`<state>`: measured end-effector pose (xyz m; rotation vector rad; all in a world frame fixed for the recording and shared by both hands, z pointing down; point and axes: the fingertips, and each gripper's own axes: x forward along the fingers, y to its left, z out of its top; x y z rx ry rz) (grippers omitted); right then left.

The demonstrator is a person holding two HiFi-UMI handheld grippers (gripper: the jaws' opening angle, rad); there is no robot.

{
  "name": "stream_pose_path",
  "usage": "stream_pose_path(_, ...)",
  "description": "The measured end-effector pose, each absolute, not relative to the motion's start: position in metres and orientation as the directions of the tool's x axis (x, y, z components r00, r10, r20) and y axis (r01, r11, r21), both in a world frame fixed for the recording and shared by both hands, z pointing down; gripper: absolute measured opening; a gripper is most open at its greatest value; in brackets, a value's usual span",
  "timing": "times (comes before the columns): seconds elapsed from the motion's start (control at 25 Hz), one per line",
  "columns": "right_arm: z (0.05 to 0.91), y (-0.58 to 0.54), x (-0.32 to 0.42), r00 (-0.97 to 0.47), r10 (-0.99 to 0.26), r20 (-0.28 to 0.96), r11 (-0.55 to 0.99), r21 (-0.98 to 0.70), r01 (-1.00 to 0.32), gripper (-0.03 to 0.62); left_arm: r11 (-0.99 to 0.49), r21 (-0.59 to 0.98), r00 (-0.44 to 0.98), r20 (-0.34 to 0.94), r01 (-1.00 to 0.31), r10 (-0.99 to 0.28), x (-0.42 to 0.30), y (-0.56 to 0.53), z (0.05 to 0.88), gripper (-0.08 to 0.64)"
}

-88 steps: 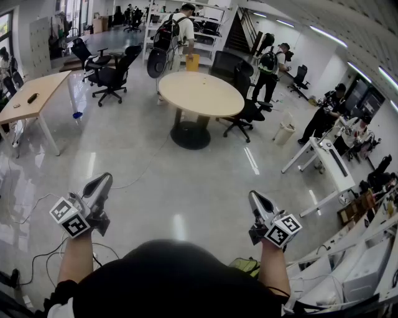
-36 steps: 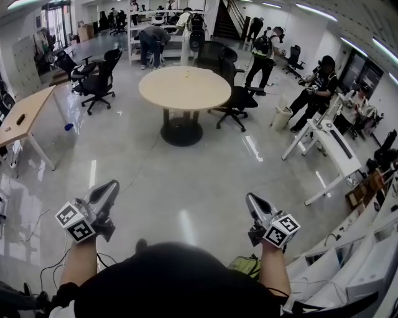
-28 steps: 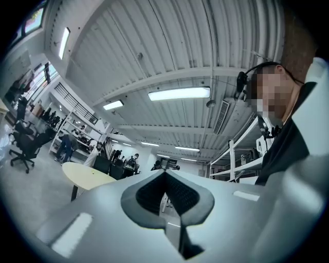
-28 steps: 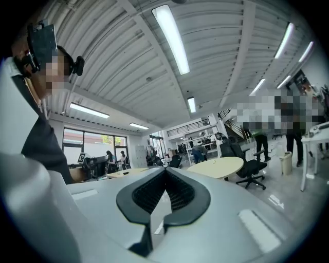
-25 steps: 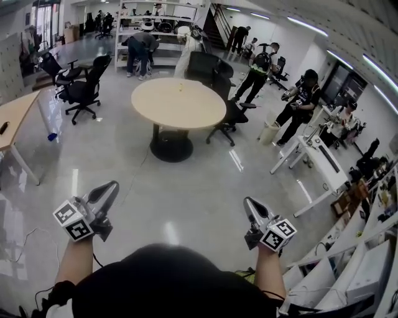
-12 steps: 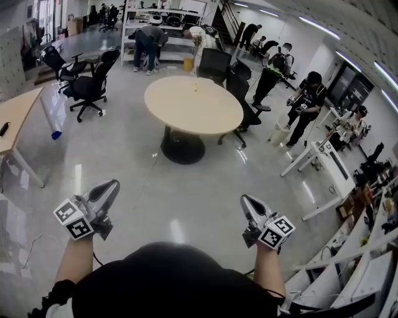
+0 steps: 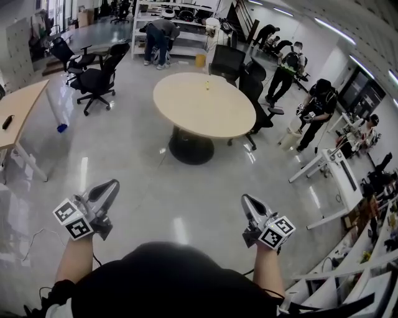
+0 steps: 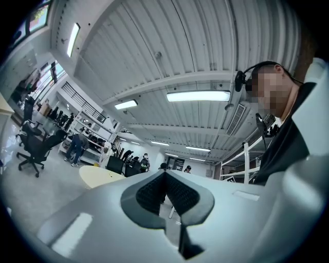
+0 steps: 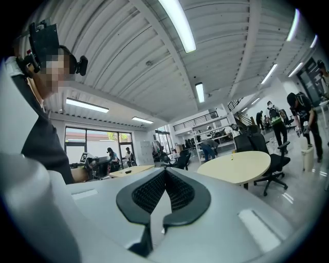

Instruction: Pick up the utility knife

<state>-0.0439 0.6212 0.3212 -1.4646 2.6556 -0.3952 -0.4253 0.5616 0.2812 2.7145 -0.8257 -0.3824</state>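
No utility knife can be made out for certain. A small yellow thing [image 7: 207,86], too small to identify, lies on the round beige table [image 7: 205,109] ahead of me across the open floor. My left gripper [image 7: 111,185] and right gripper [image 7: 247,200] are held out level in front of my body, far short of that table. In the left gripper view my left gripper [image 8: 165,174] has its pads together with nothing between them. The right gripper [image 9: 164,172] is likewise shut and empty, with the table [image 9: 234,167] beyond it.
Black office chairs [image 7: 93,77] stand left of the table and more [image 7: 255,93] behind it. A wooden desk [image 7: 18,112] is at far left, a white desk [image 7: 336,168] at right. People [image 7: 317,109] stand at right, shelves [image 7: 168,18] at the back. A cable [image 7: 37,239] lies on the floor.
The round table has drawn nearer and shifted a little right and down in the head view as I walk toward it. Both grippers keep their pose, shut.
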Motion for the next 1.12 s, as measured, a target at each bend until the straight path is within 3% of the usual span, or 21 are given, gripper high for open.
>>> stream_pose_path(0.4,0.328,0.504,0.059,-0.629,-0.777,0.029,0.597,-0.282,-0.751,0.014,-0.726,0.329,0.721,-0.162,-0.604,-0.674,-0.335,0.491,0.277,-0.008)
stream_pose_path(0.8,0.319,0.422,0.192,-0.657,-0.754,0.012,0.632,-0.260,-0.730,0.014,-0.766,0.290,0.753,-0.181,-0.574,-0.632,-0.177,0.417,0.258,-0.008)
stream_pose_path(1.12,0.331,0.395,0.259,-0.616,-0.787,0.023,0.585,-0.286,-0.759,0.014,-0.774,0.311,0.778,-0.144,-0.551,-0.612,-0.116,0.367,0.266,-0.008)
